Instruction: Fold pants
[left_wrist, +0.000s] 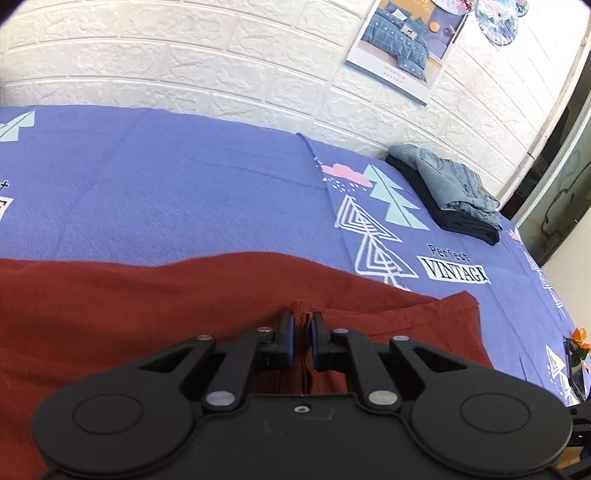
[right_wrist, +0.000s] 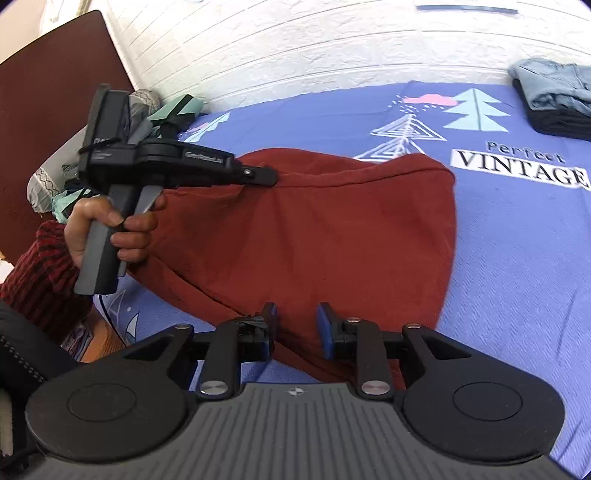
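Rust-red pants (right_wrist: 314, 229) lie on the blue printed bedsheet (right_wrist: 498, 240). My left gripper (left_wrist: 302, 317) is shut on a fold of the red pants (left_wrist: 147, 314) and holds that edge lifted off the bed. In the right wrist view the left gripper (right_wrist: 271, 175) shows from the side, held by a hand, pinching the pants' far left edge. My right gripper (right_wrist: 295, 314) is open, its blue-padded fingers straddling the near edge of the pants without closing on it.
A stack of folded jeans and dark clothes (left_wrist: 454, 192) sits at the bed's far right by the white brick wall (left_wrist: 184, 55). A heap of clothes (right_wrist: 147, 114) and a brown headboard (right_wrist: 51, 92) lie at the left.
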